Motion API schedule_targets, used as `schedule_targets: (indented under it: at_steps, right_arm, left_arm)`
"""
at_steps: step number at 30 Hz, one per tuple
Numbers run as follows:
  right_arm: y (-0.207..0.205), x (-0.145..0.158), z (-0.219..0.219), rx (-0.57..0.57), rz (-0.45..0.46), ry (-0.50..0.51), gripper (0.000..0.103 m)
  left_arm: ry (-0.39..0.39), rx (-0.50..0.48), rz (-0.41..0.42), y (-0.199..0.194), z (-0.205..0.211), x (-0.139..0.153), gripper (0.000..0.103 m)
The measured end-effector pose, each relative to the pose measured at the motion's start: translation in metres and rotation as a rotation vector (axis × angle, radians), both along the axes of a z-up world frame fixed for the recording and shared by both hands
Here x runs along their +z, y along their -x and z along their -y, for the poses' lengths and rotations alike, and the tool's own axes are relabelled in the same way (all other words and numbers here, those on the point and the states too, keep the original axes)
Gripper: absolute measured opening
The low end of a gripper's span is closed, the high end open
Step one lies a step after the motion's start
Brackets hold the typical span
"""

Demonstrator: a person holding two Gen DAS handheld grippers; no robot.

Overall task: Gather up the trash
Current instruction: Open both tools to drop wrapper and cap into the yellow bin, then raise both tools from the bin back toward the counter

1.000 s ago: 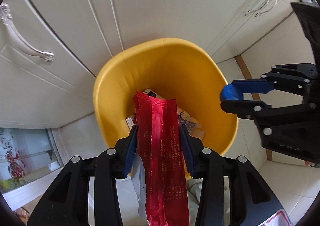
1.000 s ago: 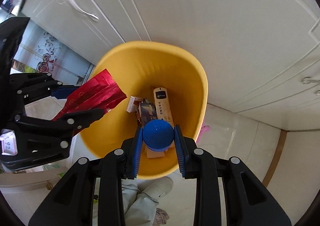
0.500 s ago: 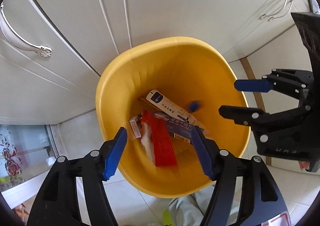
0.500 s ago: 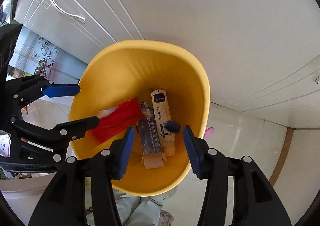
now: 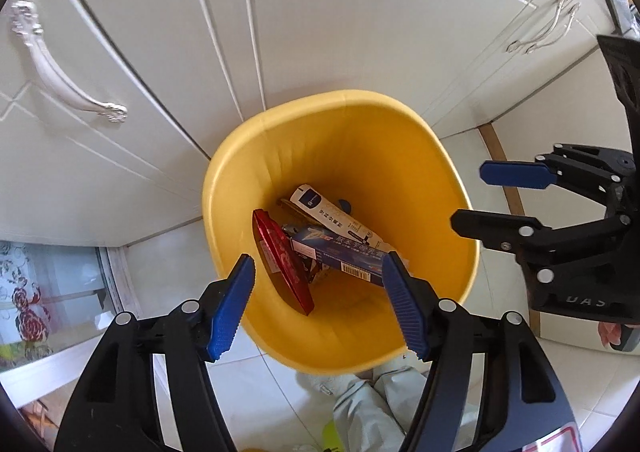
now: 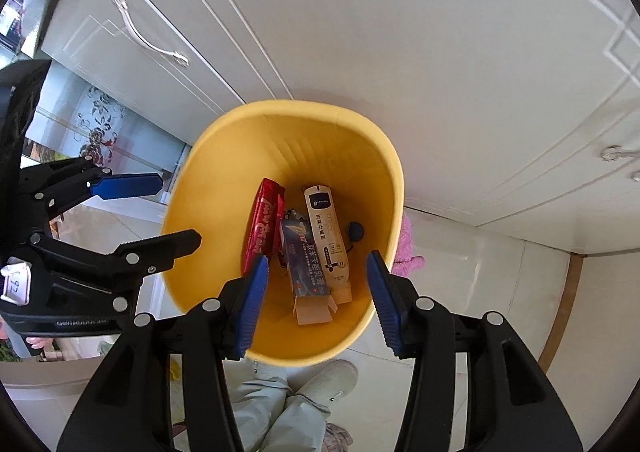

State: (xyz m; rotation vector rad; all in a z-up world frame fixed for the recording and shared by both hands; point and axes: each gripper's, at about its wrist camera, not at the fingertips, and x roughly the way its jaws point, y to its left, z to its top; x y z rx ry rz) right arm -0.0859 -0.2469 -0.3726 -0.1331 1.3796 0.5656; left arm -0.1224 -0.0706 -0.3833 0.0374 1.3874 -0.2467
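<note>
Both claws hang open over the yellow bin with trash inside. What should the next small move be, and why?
Probably lift both claws up and away from the yellow bin. The left claw and right claw are open and empty, while the red wrapper, blue carton, white tube and blue cap lie inside, so nothing is left to release here.

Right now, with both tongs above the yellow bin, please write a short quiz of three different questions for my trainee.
1. True or false: the left tongs hold the red wrapper.
2. Which lies in the yellow bin? A) blue cap B) banana peel C) glass jar
3. Fill in: the right tongs are ____.

Key: 1 false, the wrapper lies in the bin; 2 A; 3 open.
</note>
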Motion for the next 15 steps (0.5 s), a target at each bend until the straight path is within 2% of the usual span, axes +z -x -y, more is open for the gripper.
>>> schedule_targets:
  at_steps: [3,6,15]
  right_arm:
    - [0.008,0.020,0.005,-0.019,0.023,-0.008,0.052]
    - [0.019,0.053,0.015,-0.046,0.060,-0.041,0.052]
    - [0.044,0.148,0.033,-0.058,0.177,-0.108,0.052]
  left_arm:
    - [0.001,0.028,0.013,0.006,-0.003,0.018,0.066]
    - [0.009,0.056,0.033,0.015,-0.005,0.040,0.066]
    - [0.019,0.110,0.136,0.047,0.002,0.129,0.066]
